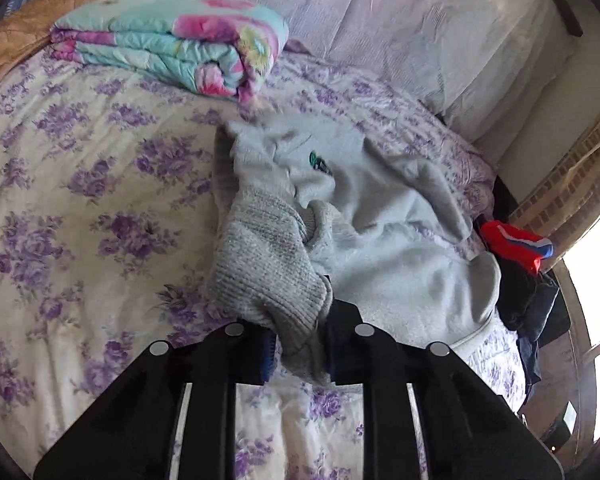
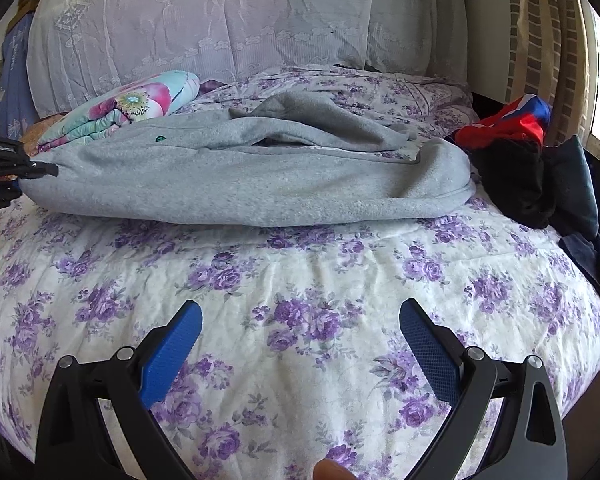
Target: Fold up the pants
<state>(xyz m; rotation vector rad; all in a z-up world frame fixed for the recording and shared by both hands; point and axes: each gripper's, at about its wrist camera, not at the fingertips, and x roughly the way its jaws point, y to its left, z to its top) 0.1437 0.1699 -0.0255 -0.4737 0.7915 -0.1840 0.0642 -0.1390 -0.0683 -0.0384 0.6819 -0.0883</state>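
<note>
Grey fleece pants (image 1: 380, 216) lie crumpled on the bed with a small green logo facing up. Their ribbed cuff (image 1: 268, 264) runs down between the blue pads of my left gripper (image 1: 300, 344), which is shut on it. In the right wrist view the same pants (image 2: 252, 172) stretch across the bed, and the left gripper (image 2: 40, 170) pinches their left end at the frame's left edge. My right gripper (image 2: 300, 320) hovers open over the bare floral cover in front of the pants, with nothing between its blue pads (image 2: 172, 352).
The bed has a purple-flowered cover (image 2: 300, 280). A folded turquoise and pink quilt (image 1: 172, 40) sits at the back left. Dark clothes (image 2: 532, 184) and a red, white and blue garment (image 2: 508, 120) are piled at the right edge. Lace-covered pillows (image 2: 220, 20) line the headboard.
</note>
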